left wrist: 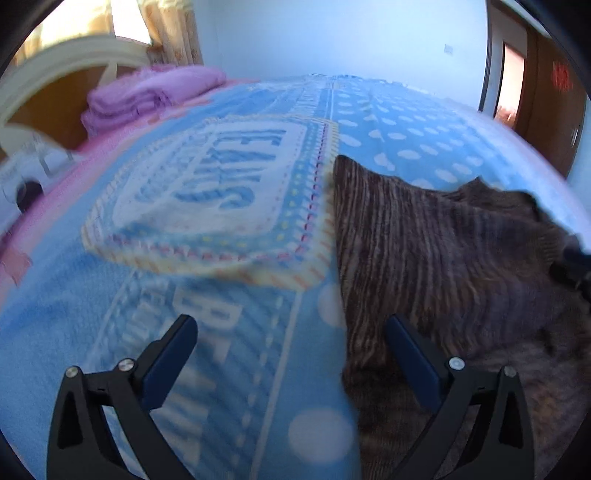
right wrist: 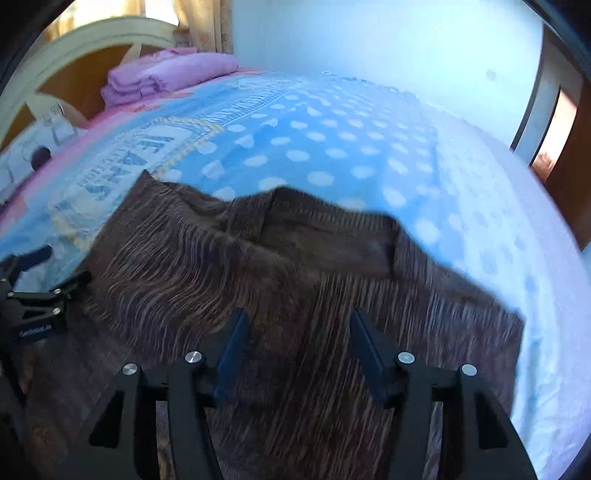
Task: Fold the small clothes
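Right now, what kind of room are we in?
Most likely a bedroom. The brown striped garment lies on a bed with a blue polka-dot blanket, a curved cream headboard stands at its far end, and folded purple bedding is stacked beside it.

— What lies around me?
— A bed under a blue polka-dot blanket (right wrist: 332,147), a cream arched headboard (right wrist: 92,37), folded purple towels (right wrist: 166,74) beside it.
— And beyond?
— Pale blue wall (left wrist: 332,37), sunlit curtains (left wrist: 177,33), a wooden door (left wrist: 546,103).

blue polka-dot blanket (right wrist: 332,147) covers bed | folded purple blankets (right wrist: 166,74) by cream headboard (right wrist: 92,37) | wooden door (left wrist: 546,110)
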A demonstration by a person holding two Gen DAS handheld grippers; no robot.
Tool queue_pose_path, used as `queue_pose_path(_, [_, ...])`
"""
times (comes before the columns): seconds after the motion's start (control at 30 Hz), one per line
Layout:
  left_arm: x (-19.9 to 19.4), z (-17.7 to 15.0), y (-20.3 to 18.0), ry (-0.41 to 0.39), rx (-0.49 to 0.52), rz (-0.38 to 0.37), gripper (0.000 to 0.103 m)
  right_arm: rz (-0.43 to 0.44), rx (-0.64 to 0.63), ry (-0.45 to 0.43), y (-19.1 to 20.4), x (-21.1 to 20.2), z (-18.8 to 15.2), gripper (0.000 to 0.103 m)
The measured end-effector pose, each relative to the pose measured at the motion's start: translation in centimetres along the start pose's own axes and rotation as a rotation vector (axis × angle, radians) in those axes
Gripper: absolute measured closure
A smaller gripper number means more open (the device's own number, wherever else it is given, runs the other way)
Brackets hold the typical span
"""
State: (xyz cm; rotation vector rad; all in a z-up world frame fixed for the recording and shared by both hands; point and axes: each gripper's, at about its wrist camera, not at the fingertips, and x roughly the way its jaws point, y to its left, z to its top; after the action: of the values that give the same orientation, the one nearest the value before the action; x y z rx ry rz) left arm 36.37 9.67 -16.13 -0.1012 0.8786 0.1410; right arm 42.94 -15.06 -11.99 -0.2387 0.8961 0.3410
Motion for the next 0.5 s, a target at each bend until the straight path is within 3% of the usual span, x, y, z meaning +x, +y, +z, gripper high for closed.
queue_pose_path(0.1, [-1.0, -0.8, 1.2, -0.011, -0.050, -0.041, 0.000, 0.082, 0.032, -0.031, -0.3, -1.7, -1.6, 0.045])
queue_pose_path(0.2, [-2.1, -0.6, 1.0, -0.072, -0.060, 0.017, 0.000, 0.176, 0.094, -0.028, -0.1, -2.2, -2.5, 0.047])
queue_pose_path(0.27, [-2.0, -0.1, 0.4, -0.082, -0.041, 0.050, 0.000, 0.191, 0.106, 0.007, 0.3, -1.5, -3.0, 0.068])
queue_pose_path(0.33, [-1.2, 0.4, -0.6, -0.055, 0.005, 0.083, 0.000, 0.156, 0.095, 0.035, 0.5, -0.4, -3.7, 0.099])
queue_pose_path(0.5, [0.4, 0.4, -0.8, 0.002, 0.030, 0.069, 0.000, 0.203, 0.080, 0.011, 0.6, -1.7, -4.5, 0.100])
